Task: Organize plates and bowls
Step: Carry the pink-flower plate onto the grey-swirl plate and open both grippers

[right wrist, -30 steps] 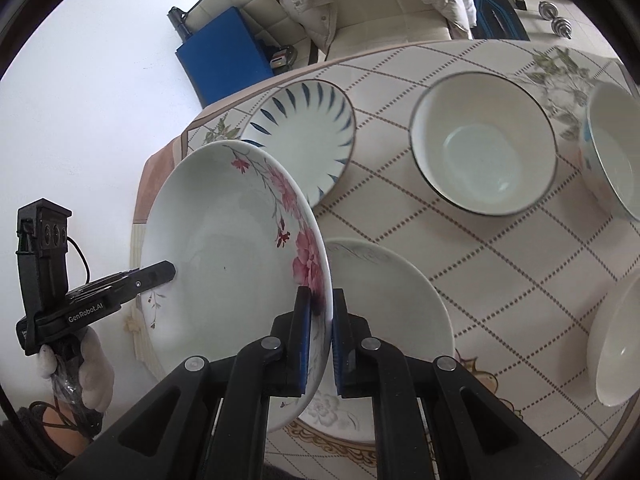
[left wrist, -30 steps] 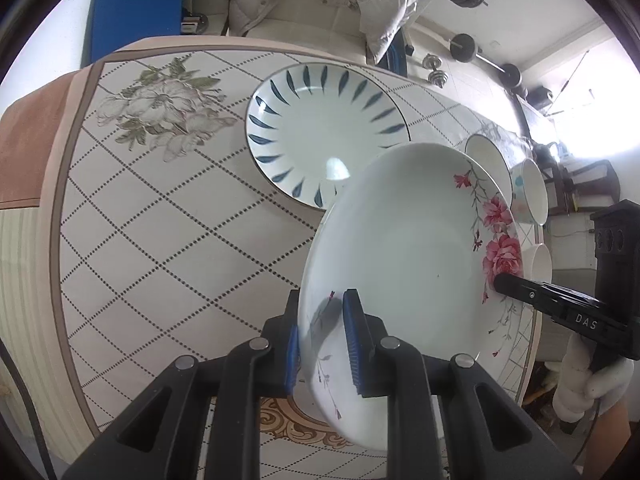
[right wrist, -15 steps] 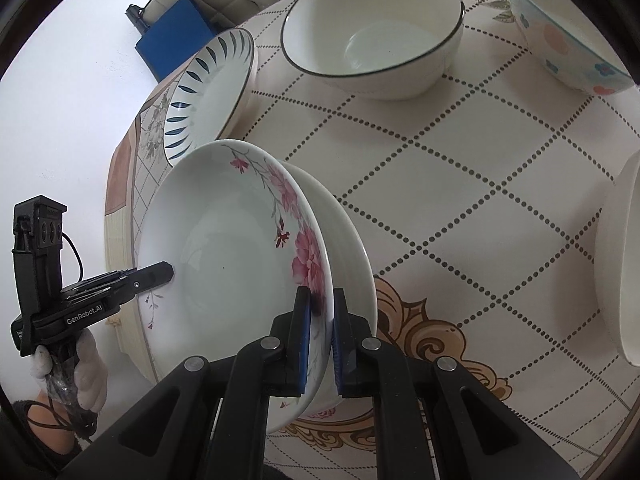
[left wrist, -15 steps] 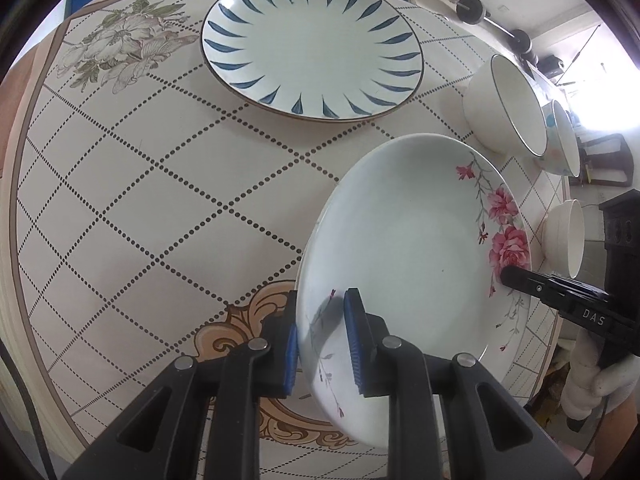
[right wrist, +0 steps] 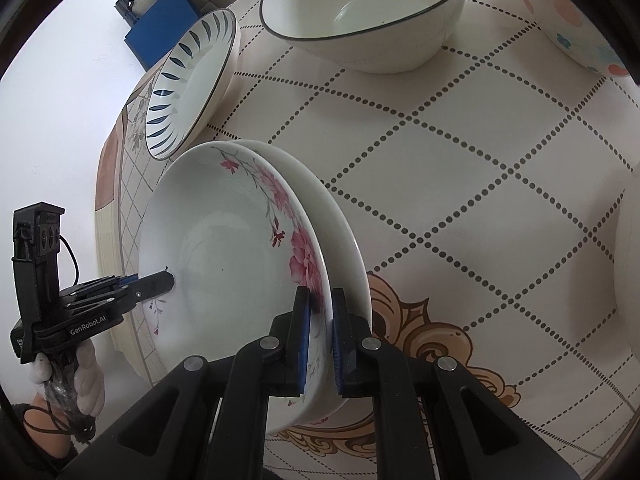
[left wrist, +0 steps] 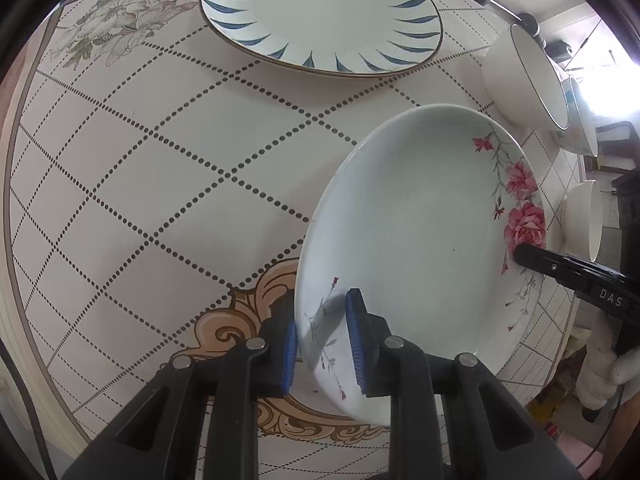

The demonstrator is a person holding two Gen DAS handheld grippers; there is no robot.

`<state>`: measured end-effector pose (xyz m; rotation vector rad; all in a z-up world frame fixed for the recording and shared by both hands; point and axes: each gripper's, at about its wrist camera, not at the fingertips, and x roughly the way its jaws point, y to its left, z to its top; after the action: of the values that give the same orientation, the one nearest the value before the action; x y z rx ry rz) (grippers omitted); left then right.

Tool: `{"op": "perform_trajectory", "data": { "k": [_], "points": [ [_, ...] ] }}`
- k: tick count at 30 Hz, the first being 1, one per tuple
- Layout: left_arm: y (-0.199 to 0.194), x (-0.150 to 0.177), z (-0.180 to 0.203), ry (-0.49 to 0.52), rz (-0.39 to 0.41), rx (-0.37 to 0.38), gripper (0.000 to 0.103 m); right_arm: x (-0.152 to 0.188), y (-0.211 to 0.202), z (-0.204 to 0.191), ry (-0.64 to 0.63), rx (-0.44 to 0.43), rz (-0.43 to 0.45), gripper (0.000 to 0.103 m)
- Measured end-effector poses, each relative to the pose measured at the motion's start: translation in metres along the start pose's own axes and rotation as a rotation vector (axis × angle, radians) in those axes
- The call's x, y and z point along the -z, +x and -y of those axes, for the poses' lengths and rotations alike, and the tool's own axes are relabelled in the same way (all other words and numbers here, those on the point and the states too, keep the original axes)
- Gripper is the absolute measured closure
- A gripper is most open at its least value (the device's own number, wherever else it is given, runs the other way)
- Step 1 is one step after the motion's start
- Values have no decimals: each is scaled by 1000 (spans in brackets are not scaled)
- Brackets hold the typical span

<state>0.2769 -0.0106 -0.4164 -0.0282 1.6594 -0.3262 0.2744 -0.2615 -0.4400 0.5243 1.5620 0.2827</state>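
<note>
Lowered since a second ago, the rose plate [left wrist: 420, 248] is now held right over a plain plate [right wrist: 340, 220], with both grippers gone down with it.

Its rim is pinched from two sides: the left gripper [left wrist: 322, 346] is closed on the near edge at 6 o'clock in the left view, jaws only a little apart, and the right gripper [right wrist: 320, 338] is nearly shut on the rose edge. Whether the two plates touch can't be told. On the table [left wrist: 160, 184], a blue-leaf plate [left wrist: 320, 16] is seen at 12 o'clock in the left view, and a dark-rimmed bowl [right wrist: 368, 12] at 12 in the right view, with a dotted bowl [right wrist: 580, 20] at 1.
</note>
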Motion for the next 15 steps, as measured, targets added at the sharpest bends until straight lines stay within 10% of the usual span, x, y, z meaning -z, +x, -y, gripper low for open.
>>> {"op": "perform_trajectory", "data": {
  "k": [8,15],
  "points": [
    [8,5,11,-2,-23,-5,82,-10,-5,-6,26,27,-25,80],
    [3,5,1,-63,-49,51,82,-11,-6,-9,102,-80,-76,34]
  ]
}}
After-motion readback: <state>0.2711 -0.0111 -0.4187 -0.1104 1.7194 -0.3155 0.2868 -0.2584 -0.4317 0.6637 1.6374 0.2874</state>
